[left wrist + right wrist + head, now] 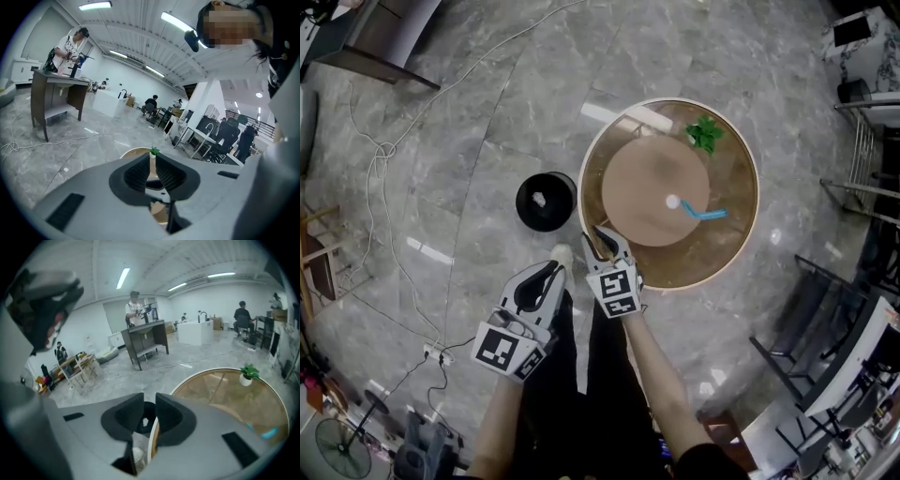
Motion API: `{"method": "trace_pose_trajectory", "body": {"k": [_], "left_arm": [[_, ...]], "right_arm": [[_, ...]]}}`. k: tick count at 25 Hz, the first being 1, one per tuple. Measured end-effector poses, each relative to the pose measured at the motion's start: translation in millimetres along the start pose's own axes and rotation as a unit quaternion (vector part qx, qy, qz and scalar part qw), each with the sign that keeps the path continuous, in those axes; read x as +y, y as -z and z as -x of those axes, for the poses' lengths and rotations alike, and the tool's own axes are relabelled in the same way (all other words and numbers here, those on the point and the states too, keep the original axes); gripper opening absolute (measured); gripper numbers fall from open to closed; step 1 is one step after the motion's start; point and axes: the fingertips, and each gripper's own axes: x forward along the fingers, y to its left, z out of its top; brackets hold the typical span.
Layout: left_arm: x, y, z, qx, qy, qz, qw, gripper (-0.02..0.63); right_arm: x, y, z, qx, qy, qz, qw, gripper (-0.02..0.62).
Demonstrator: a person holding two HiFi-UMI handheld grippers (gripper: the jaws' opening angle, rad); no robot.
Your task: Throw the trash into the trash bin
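Head view | round black trash bin (525,191) on grey marble floor (469,141), just left of round wooden worktop (675,274), white crumpled scrap (539,199) inside | blue strip (705,214) flat on worktop, long axis left-right, left end by small white ball (673,201) | green potted plant (705,133) near far rim | left gripper (553,272), right gripper (602,239): fingers slightly apart, empty

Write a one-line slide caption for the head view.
Both empty, left gripper and right gripper hover near the black trash bin; white wad and blue strip lie on the round table.
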Motion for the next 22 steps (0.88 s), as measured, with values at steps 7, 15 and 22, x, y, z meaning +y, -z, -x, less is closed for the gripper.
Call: {"method": "trace_pose_trajectory", "body": {"k": [7,15,22], "left_arm": [[-42,-26,-9,-0.018,0.020,-0.017,0.9995,0.011],[-113,-69,-15,-0.052,0.076,-0.063,0.9937,0.006],[-174,-110,3,-0.077,0.113,-0.090,0.9865,0.006]], "right_arm": [[-37,-41,121,-0.095,0.031,-0.096,0.990,0.005],[-53,-109,247,-0.213,0.081,-0.086,0.970,0.003],[-40,-156,348,-0.291,0.116,-0.096,0.945,0.003]]}}
